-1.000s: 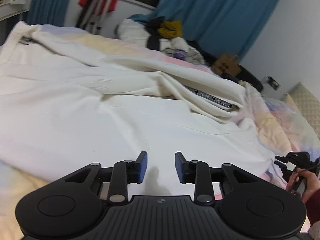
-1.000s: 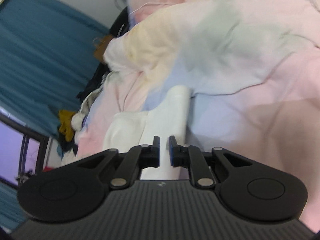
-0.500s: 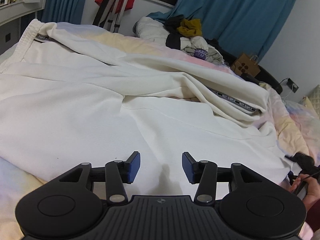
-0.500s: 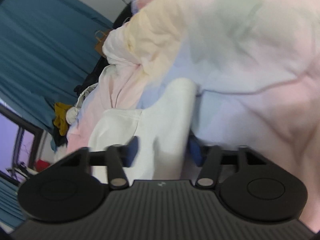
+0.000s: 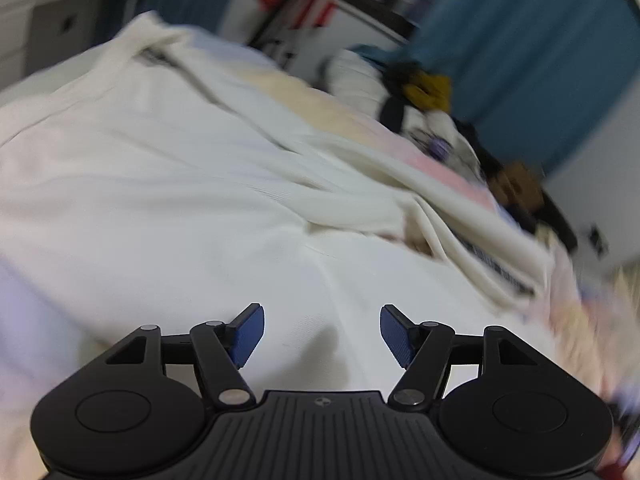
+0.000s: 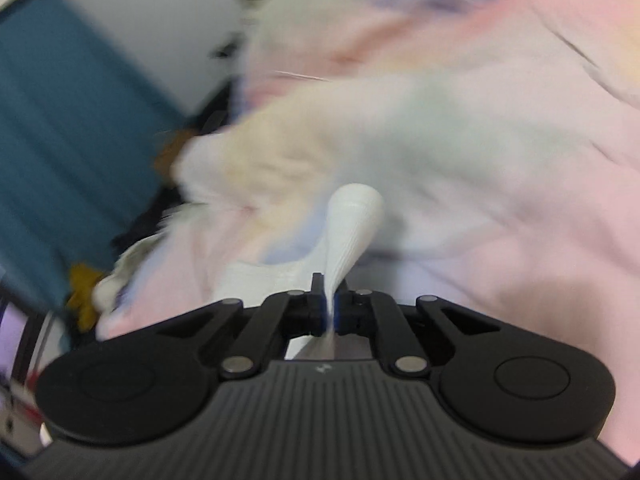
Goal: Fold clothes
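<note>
Presently, the left gripper point(image 5: 322, 334) is seen with its blue-padded fingers point(image 5: 249, 334) spread wide apart, nothing held between them. It is poised low over the white garment point(image 5: 180, 200), which is spread across the bed point(image 5: 448, 170) and fills most of the left wrist view. A fold of the garment carrying a dark printed band point(image 5: 496, 266) is noted toward the right edge of the bed. A heap of other clothes point(image 5: 420, 96) is observed at the far edge, in front of a teal curtain point(image 5: 520, 60). The view is blurred.

The right gripper point(image 6: 329, 312) is recorded with its fingers pressed together, pinching a tapered bunch of the white garment point(image 6: 350, 228); the cloth is drawn up from between the pads and widens to a rounded fold beyond them. A pastel bedcover point(image 6: 500, 184) lies behind it, rumpled. The teal curtain point(image 6: 60, 120) is seen at the left of this view. Fine detail cannot be made out owing to blur.
</note>
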Available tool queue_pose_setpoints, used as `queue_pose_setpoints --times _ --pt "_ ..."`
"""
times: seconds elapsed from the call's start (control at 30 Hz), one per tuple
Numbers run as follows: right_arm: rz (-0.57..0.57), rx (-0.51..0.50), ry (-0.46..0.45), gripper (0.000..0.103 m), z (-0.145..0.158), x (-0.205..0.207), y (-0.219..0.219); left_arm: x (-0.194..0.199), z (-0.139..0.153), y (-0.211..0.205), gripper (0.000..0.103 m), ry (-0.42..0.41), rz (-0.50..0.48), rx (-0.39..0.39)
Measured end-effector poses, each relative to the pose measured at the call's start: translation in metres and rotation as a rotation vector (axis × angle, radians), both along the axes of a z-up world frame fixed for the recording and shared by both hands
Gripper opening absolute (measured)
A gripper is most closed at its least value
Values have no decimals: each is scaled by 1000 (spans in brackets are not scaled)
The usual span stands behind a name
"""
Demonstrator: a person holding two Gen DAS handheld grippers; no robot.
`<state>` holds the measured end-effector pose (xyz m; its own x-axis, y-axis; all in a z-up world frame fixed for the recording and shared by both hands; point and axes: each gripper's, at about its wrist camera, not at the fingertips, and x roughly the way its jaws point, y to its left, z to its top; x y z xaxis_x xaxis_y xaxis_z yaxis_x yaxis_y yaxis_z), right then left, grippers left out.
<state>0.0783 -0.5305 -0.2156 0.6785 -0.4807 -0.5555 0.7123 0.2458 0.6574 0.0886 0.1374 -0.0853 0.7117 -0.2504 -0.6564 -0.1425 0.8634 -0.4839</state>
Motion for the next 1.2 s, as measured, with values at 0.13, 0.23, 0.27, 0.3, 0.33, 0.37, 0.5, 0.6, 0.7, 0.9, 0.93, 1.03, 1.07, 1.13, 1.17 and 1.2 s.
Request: queue_pose_setpoints --times 0.13,0.23,0.27,0.3,0.33,0.37,0.5,0.6,0.7,0.9,0.93,1.03,1.07,1.13,1.17,1.2 --pt "-47 120 34 6 -19 -9 0 -10 9 45 67 27 106 -62" --pt "-37 111 45 6 -16 -9 -3 -20 17 94 68 76 223 -96" --pt "-33 109 43 6 -15 -8 -3 -23 19 112 70 96 267 -114" --pt "-29 108 42 6 -14 -7 -3 -25 19 130 74 115 313 -140" --pt "-29 108 38 6 -14 -7 -3 -28 19 146 74 140 361 -135" --pt "-39 116 24 6 -15 -7 -2 -29 20 156 74 162 402 -83" --pt "-67 128 5 6 -18 -5 -1 -26 4 185 75 203 484 -112" --pt "-62 123 3 8 -23 1 -4 -13 -20 204 76 218 477 -328" --pt "-59 130 -7 8 -30 3 -10 -10 -44 219 77 226 494 -502" --pt "-57 175 -54 10 -41 9 -25 -2 -61 241 75 178 460 -613" --pt "-61 175 -58 10 -41 11 -25 -2 -60 240 75 167 458 -606" --pt "-76 158 -87 10 -33 13 -17 -2 -60 237 71 143 454 -580" --pt "-77 136 -80 9 -27 14 -13 -1 -61 236 71 142 455 -568" --pt "-72 85 -71 8 -13 16 -3 -7 -62 234 70 131 476 -593" --pt "-70 62 -69 7 -6 17 1 -11 -63 233 69 123 486 -609" --pt "-69 43 -74 7 1 17 5 -14 -63 233 68 117 491 -625"
